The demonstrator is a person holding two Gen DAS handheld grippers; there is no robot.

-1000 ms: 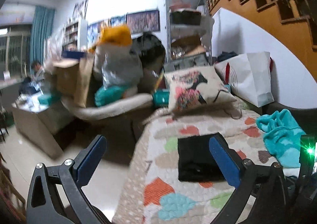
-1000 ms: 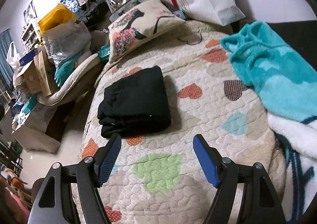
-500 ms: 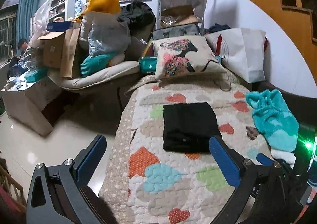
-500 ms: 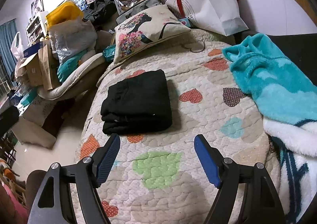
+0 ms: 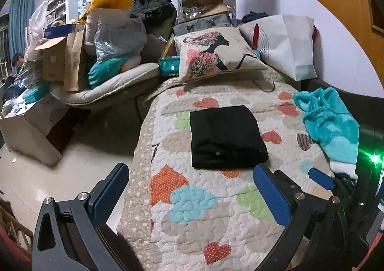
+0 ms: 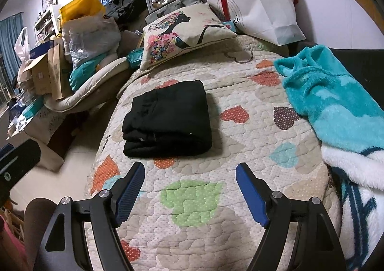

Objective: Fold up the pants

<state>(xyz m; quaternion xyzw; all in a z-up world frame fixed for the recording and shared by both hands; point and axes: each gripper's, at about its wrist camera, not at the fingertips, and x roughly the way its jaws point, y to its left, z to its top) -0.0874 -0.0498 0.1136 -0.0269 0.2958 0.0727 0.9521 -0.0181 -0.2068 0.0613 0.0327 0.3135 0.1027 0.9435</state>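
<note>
Black pants lie folded into a compact rectangle on a quilt with coloured hearts. My left gripper hovers open just short of the pants' near edge, nothing between its blue pads. The right gripper is also open and empty, a little short of the same near edge. In the left wrist view the right gripper's blue pad shows at the right.
A floral cushion and a white paper bag stand at the quilt's far end. A teal fleece blanket lies at the right. Boxes and bags crowd a lounger on the left, floor below.
The left gripper has tilted downward, so the pants and quilt now sit lower and fuller in its view. The right gripper has stayed nearly still. The pants have not moved.
</note>
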